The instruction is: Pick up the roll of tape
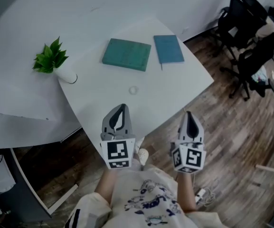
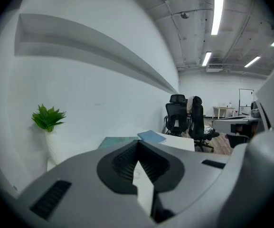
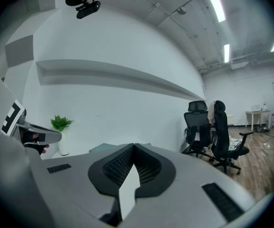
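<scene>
roll of tape (image 1: 134, 90) lies flat on the white table (image 1: 174, 87), a small pale ring on bare tabletop near the middle of the near half. it is ahead of the left gripper (image 1: 123, 107) and a little to its right, apart from the tips with open tabletop between. it is well apart from the right gripper (image 1: 189, 113), up and to the left of that one's tips in the head view. nothing touches the tape.

both grippers have their jaws pressed together with nothing between the pads; each gripper view shows the 2 ribbed pads meeting at the tip.

the 2 grippers are held side by side close to the person's body, both pointing away from the person toward the table and tipped slightly downward. their marker cubes face up toward the head camera. the left gripper's tips are over the near corner of the table, while the right gripper is over the wooden floor (image 1: 231, 127) just past the table's near right edge. a forearm runs back from each cube to the person's patterned shirt (image 1: 151, 201).

farther back on the table a green book (image 1: 127, 54) and a blue notebook (image 1: 168, 49) lie side by side, and a potted plant (image 1: 51, 58) stands at the left edge. black office chairs (image 1: 246, 32) stand on the floor at the right.
</scene>
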Demonstrator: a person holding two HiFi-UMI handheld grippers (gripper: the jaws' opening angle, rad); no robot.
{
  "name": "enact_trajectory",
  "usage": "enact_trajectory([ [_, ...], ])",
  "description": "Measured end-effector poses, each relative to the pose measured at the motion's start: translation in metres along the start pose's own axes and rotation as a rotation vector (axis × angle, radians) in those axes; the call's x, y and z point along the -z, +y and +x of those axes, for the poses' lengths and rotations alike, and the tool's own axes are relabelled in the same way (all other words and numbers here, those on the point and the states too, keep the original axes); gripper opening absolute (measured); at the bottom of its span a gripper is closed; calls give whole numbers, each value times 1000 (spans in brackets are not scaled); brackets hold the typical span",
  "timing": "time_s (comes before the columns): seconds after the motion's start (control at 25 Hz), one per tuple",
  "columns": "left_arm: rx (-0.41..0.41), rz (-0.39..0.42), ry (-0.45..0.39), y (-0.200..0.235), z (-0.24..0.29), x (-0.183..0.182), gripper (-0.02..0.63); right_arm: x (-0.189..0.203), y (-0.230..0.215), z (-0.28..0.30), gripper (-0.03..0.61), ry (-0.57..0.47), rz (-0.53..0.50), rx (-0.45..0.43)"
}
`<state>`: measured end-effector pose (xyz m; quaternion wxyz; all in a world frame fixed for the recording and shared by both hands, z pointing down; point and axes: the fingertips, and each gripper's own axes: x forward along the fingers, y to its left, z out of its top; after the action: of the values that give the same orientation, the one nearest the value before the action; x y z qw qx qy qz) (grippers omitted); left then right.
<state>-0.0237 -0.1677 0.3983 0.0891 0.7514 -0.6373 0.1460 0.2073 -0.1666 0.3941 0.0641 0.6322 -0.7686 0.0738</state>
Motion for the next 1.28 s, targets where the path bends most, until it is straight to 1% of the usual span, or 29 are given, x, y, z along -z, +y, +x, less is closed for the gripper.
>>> enact_trajectory([
  [0.16,10,-5,50,8,30,11,0,9,-5,27,2,33,12,25],
  [0.36,37,-14,117,11,64,28,0,18,-4,57,2,74,-4,15],
  [0.52,80,-36,165,9,90,45,0,33,-4,76,2,115,-6,17],
  [0.64,96,-39,200,9,108,57,2,43,-4,89,2,141,-7,17],
  [0.76,118,-46,235,7,125,70,41,52,-5,101,1,168,-11,17],
  [1.28,189,-55,409,-7,175,136,154,98,-2,131,2,267,9,17],
])
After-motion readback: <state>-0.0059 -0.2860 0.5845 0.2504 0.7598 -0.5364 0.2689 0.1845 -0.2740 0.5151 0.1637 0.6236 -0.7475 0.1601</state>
